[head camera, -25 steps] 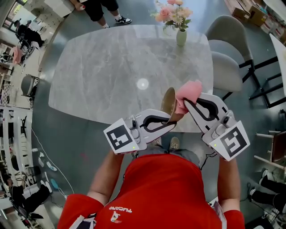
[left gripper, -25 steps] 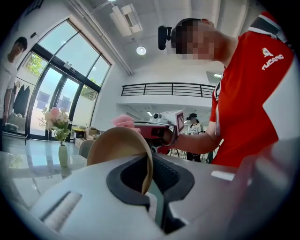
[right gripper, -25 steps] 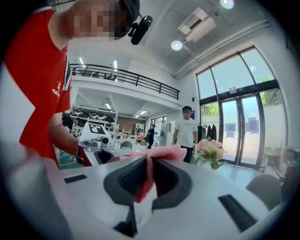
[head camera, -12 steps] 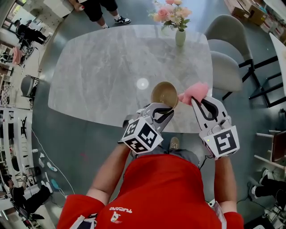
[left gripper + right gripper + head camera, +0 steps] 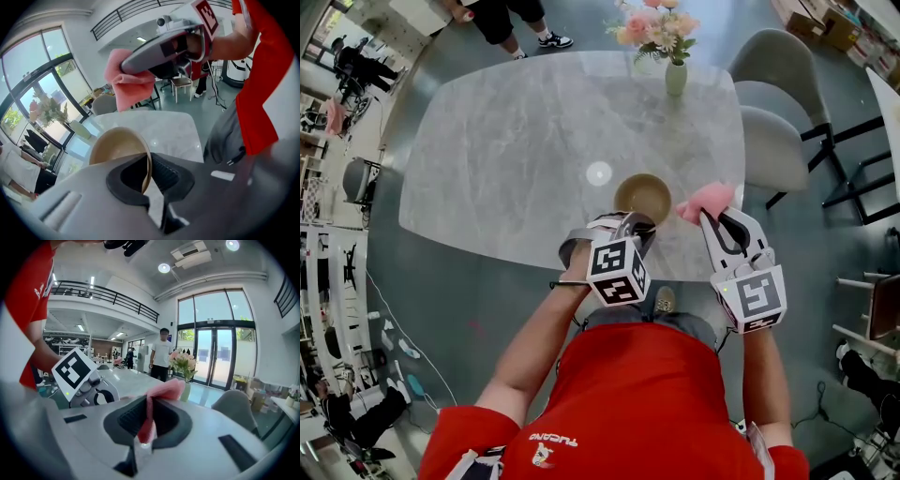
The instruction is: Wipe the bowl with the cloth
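1. The red shirt [image 5: 647, 403] has white letters on it. They are upside down in the head view and too small to read for sure.
2. Each gripper carries a cube with black and white square marks, but no words.
3. The tan bowl [image 5: 642, 198] is over the near part of the grey bench [image 5: 516, 141]. Its open side faces up. It is round, so no side is longer. I cannot tell if it sits on the bench.
4. The left gripper [image 5: 636, 223] points down. Its fingers [image 5: 164, 172] pinch the bowl's near rim, one inside and one outside.
5. The right gripper [image 5: 719, 217] has its fingers [image 5: 127, 420] pinching the pink cloth [image 5: 706, 199]. The cloth sticks out past the fingertips, just beside the bowl on its right.
6. A vase of flowers [image 5: 675, 77] stands at the far edge of the bench, well apart from the bowl.
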### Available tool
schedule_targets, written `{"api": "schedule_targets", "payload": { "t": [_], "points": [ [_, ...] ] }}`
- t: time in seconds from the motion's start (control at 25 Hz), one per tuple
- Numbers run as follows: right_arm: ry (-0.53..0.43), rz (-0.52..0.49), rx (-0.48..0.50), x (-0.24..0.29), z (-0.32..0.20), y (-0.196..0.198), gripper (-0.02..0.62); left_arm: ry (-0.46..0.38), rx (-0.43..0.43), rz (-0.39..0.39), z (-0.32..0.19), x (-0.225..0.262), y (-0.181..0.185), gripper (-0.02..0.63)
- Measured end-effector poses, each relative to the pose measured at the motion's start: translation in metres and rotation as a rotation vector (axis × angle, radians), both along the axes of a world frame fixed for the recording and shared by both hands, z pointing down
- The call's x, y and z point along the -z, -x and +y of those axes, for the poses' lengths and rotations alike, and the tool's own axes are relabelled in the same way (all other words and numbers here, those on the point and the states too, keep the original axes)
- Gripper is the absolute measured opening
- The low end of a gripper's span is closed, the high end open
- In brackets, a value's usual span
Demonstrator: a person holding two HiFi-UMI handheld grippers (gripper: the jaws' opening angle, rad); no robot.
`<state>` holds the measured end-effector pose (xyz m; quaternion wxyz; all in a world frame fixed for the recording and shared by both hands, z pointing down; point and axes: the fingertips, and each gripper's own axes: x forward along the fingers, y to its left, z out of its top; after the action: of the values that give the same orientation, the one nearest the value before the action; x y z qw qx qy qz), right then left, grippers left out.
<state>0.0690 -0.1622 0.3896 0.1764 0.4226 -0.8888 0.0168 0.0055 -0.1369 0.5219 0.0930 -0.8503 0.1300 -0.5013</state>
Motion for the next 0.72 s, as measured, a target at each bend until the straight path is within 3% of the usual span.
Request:
{"api": "schedule_targets", "payload": {
  "t": [0.16, 0.4, 0.72],
  "points": [
    [0.010, -0.008, -0.003, -0.003, 0.001, -0.002, 0.020, -0.004, -0.041, -0.097, -0.006, -0.024, 0.002, 0.018],
    [0.035, -0.020, -0.009, -0.009, 0.008, -0.006, 0.020, -0.007, -0.076, -0.170, -0.009, -0.047, 0.000, 0.018],
    [0.060, -0.046, -0.029, -0.011, 0.016, -0.019, 0.020, -0.009, -0.111, -0.211, -0.011, -0.062, -0.001, 0.018]
  ]
}}
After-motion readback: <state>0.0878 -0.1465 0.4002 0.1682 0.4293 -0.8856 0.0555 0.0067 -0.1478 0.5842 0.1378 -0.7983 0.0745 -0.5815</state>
